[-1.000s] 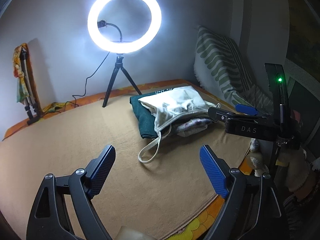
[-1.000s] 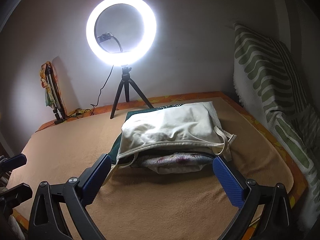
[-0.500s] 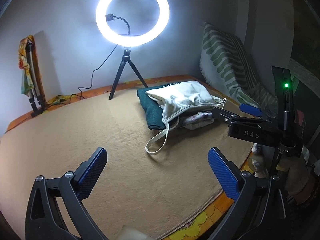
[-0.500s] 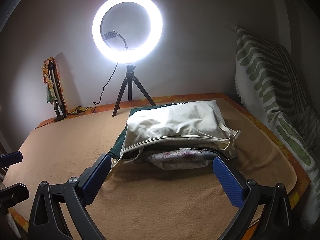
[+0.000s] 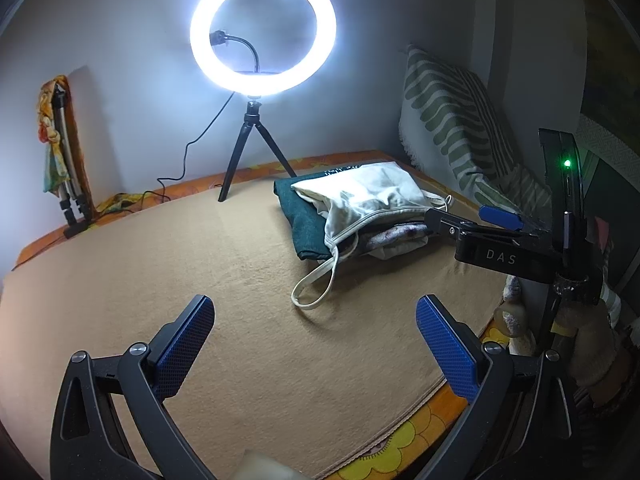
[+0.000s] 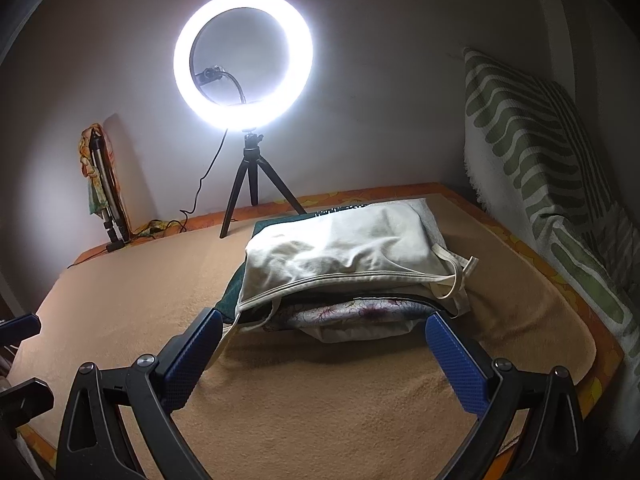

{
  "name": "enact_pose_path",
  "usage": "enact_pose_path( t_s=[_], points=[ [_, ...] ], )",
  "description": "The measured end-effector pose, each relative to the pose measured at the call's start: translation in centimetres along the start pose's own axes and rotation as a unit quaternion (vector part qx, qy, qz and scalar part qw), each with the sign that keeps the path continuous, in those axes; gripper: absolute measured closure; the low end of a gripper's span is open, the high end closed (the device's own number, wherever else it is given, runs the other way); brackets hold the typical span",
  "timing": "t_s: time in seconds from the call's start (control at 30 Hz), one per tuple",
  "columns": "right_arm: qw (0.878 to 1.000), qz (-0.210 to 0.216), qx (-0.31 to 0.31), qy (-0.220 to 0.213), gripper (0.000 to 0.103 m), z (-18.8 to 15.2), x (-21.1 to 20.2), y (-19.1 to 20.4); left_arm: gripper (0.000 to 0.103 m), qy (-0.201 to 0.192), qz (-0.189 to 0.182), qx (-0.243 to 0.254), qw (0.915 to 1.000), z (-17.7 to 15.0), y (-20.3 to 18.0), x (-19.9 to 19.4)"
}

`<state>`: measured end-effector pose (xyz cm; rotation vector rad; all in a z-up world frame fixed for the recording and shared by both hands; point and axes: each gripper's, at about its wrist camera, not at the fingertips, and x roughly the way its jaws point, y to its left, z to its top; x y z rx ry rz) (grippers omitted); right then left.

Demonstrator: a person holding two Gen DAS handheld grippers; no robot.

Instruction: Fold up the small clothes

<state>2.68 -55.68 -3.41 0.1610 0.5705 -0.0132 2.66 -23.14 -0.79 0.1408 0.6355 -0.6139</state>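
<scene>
A pile of small clothes lies on the tan blanket (image 5: 200, 280). On top is a cream strappy top (image 5: 372, 196), which also shows in the right wrist view (image 6: 344, 256). Under it is a pale patterned garment (image 6: 360, 312), and a dark green folded cloth (image 5: 304, 220) lies at the bottom. A cream strap loop (image 5: 316, 288) trails toward me. My left gripper (image 5: 316, 332) is open and empty, well short of the pile. My right gripper (image 6: 324, 344) is open and empty, its fingertips right at the near edge of the pile; it also shows from the side in the left wrist view (image 5: 480, 232).
A lit ring light on a black tripod (image 5: 256, 148) stands behind the pile, its cable running left. A folded tripod wrapped in colourful cloth (image 5: 60, 160) leans on the wall at the left. A green-striped cushion (image 6: 552, 184) stands along the right edge. The orange bed edge (image 5: 420, 436) is near me.
Both grippers have drifted slightly, shifting the view; the pile now sits a little further right in the left wrist view. The right gripper stays open at the pile's near edge. The clothes have not moved.
</scene>
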Motion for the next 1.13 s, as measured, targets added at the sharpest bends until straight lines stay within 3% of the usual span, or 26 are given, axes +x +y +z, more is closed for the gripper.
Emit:
enact_pose_path(
  t_s=[0.67,0.93,1.13],
  points=[
    [1.000,0.010,0.005,-0.002,0.000,0.27,0.10,0.40,0.002,0.001,0.001,0.008,1.0000,0.07,-0.50,0.06],
    [1.000,0.016,0.005,0.001,0.000,0.19,0.12,0.67,0.002,-0.023,0.021,0.019,0.9993,-0.15,-0.77,-0.66],
    [1.000,0.017,0.005,0.000,0.000,0.21,0.02,0.78,0.002,-0.016,0.008,0.009,0.9998,-0.18,-0.45,-0.40]
  ],
)
